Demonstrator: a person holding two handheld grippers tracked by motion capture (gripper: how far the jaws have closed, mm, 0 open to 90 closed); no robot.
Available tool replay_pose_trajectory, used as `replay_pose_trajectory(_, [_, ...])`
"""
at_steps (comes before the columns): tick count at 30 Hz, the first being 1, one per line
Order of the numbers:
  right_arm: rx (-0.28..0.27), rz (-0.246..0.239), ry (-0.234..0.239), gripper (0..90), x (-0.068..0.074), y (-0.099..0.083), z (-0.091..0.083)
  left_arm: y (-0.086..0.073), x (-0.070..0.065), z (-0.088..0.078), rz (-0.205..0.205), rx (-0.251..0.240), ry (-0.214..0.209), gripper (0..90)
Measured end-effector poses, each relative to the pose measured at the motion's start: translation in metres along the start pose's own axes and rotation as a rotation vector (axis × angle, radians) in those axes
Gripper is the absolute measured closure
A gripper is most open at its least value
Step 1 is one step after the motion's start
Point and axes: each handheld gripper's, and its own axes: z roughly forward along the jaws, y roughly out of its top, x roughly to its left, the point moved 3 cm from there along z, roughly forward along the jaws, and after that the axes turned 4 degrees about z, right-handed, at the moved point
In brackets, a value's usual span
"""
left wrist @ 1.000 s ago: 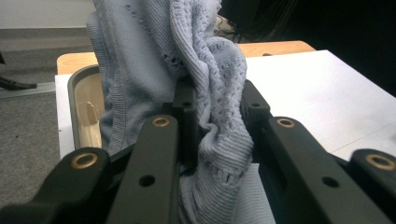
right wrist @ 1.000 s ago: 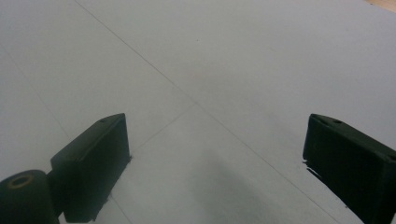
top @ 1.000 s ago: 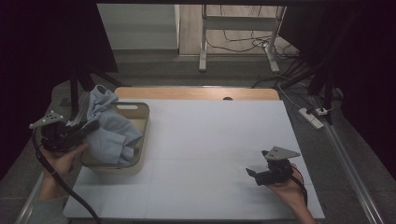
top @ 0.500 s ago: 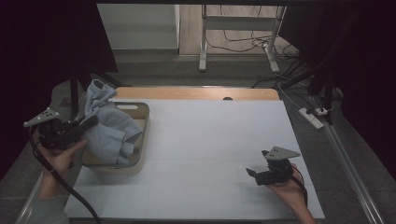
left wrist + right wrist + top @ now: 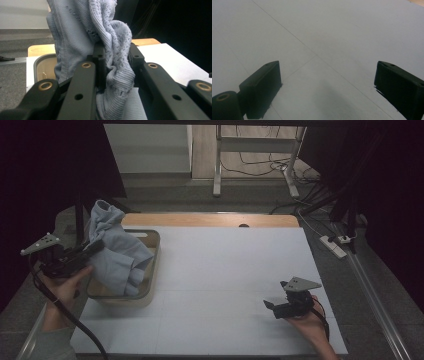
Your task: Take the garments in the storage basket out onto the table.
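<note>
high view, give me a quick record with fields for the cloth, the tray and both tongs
cloth: light blue knit garment, bunched, lifted partly out of the tray, lower end hanging inside it
tray: beige, shallow, at the left edge of the white table
left tongs: clamped on a fold of the cloth, held above the tray's left side
right tongs: open, holding nothing, low over the table near its front right corner
</note>
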Motion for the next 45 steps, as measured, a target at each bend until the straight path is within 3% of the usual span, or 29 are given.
replay_pose_trajectory(30, [0.004,0.0,0.001,6.8,0.0,-0.001,0.001,0.018,-0.017,-0.007,-0.003,-0.105,-0.068,74.6])
replay_pose_trajectory(45, [0.005,0.001,0.0,6.9,0.0,0.0,0.001,0.03,-0.031,-0.012,-0.025,-0.189,-0.154,74.7])
